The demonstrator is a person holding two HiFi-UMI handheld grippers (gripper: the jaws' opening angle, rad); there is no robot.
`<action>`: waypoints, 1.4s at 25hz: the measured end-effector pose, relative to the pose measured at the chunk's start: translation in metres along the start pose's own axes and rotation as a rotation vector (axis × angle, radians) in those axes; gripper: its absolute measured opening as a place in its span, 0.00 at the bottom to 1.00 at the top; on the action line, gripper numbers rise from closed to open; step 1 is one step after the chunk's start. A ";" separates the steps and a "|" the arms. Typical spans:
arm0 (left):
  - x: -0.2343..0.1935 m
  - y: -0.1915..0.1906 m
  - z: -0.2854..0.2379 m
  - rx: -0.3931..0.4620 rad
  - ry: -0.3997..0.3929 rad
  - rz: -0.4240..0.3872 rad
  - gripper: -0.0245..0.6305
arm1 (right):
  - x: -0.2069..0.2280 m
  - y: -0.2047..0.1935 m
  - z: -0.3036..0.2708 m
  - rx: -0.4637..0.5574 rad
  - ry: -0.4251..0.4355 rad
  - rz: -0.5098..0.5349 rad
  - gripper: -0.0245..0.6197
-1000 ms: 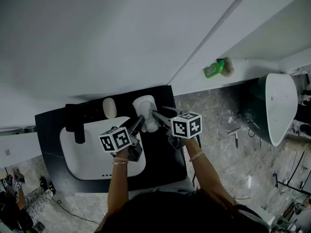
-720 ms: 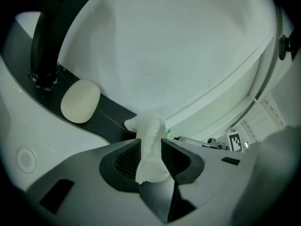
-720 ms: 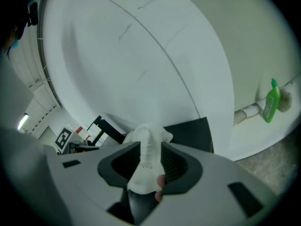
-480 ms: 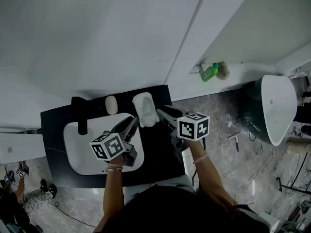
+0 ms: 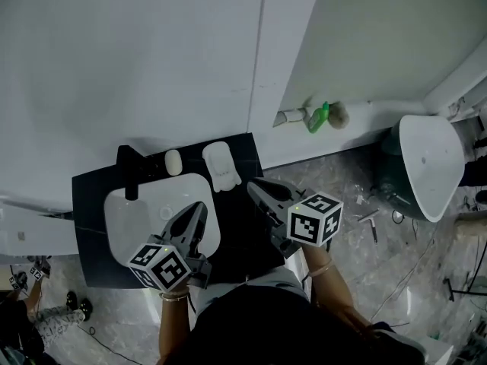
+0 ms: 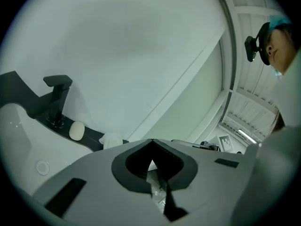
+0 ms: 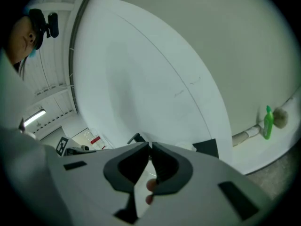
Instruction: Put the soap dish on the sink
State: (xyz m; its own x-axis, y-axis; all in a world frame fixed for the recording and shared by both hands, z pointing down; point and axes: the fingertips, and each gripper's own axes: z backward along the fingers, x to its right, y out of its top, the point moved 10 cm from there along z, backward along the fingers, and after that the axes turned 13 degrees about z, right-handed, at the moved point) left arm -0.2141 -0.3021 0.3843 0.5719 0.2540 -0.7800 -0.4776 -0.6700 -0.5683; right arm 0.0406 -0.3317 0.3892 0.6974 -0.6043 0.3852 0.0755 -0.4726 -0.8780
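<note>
The white soap dish (image 5: 221, 166) lies on the black counter (image 5: 243, 226) behind the white sink basin (image 5: 125, 219), right of an oval soap bar (image 5: 173, 162) and the black faucet (image 5: 129, 172). No gripper touches the dish. My left gripper (image 5: 199, 206) hangs above the basin, shut and empty. My right gripper (image 5: 253, 184) hovers over the counter's right half; its jaws are closing, tips nearly together, nothing between them. The left gripper view shows the left gripper (image 6: 151, 140), dish (image 6: 113, 139), soap (image 6: 76, 130) and faucet (image 6: 59, 98). The right gripper (image 7: 150, 145) points at the wall.
A green bottle (image 5: 316, 117) lies by a pipe at the wall's foot on the right. A large white fixture (image 5: 430, 162) stands at far right. Cables and small tools litter the marble floor (image 5: 365, 204). White wall panels rise behind the counter.
Both grippers have risen and drawn back from the soap dish toward the person. Their jaws, open before, have come together. The dish stays on the counter.
</note>
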 end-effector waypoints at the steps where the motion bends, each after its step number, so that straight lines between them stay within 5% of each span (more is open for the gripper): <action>1: 0.008 -0.004 0.009 0.010 0.002 0.000 0.04 | -0.007 0.000 0.009 0.013 0.003 0.000 0.10; 13: 0.039 -0.037 0.047 0.078 0.025 0.066 0.04 | -0.054 -0.011 0.057 0.074 0.016 -0.001 0.07; 35: 0.025 -0.035 0.048 0.119 0.104 0.097 0.04 | -0.049 -0.010 0.048 0.048 0.017 0.048 0.07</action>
State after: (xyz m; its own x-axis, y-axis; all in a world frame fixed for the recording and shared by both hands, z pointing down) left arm -0.2151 -0.2387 0.3722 0.5827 0.1146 -0.8046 -0.6054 -0.5992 -0.5238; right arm 0.0395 -0.2666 0.3650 0.6888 -0.6365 0.3470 0.0766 -0.4121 -0.9079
